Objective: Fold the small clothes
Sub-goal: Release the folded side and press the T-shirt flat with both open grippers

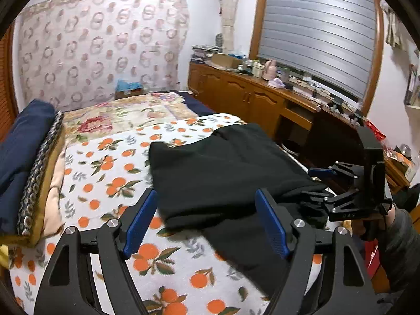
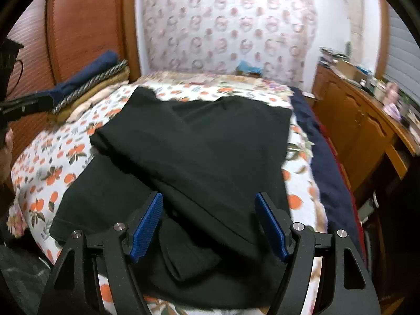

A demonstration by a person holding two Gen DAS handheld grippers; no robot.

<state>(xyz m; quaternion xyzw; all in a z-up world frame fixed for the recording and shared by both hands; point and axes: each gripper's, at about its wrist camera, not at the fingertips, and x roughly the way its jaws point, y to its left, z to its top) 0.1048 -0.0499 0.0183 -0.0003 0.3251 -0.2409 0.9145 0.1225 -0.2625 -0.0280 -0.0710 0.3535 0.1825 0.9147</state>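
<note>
Left gripper [image 1: 207, 220]: jaws apart, nothing between the blue pads [image 1: 140, 223]; pointed downward over the bed [image 1: 110, 173]. No cloth pinched.

Right gripper [image 2: 208, 225]: jaws apart, pads clear of the cloth, hovering above the near hem. In the left wrist view it shows at 3 o'clock [image 1: 319, 183], its fingertips just at the cloth's right-hand edge; whether they touch it cannot be told.

Black garment [image 1: 223, 165]: the task's thing. Lies flat on the orange-print sheet [image 1: 105, 162], partly folded, one layer doubled over another. From the left gripper it spreads from 12 to 2 o'clock, with a lower flap [image 1: 252, 249] running down toward 5 o'clock under the right-hand pad. From the right gripper it fills the view from 10 to 1 o'clock [image 2: 199, 136], with a loose tab [image 2: 189, 260] directly below the jaws at 6 o'clock.

Long axis: judged to run from the near edge of the bed toward the far end, slanting a little to 11 o'clock in the right wrist view.

Nearer hand: judged the right, which sits squarely over the cloth; the left stands off toward the cloth's left side, over bare sheet.

Stacked bedding [image 1: 29, 168]: at 9 o'clock, well apart from the garment.
</note>
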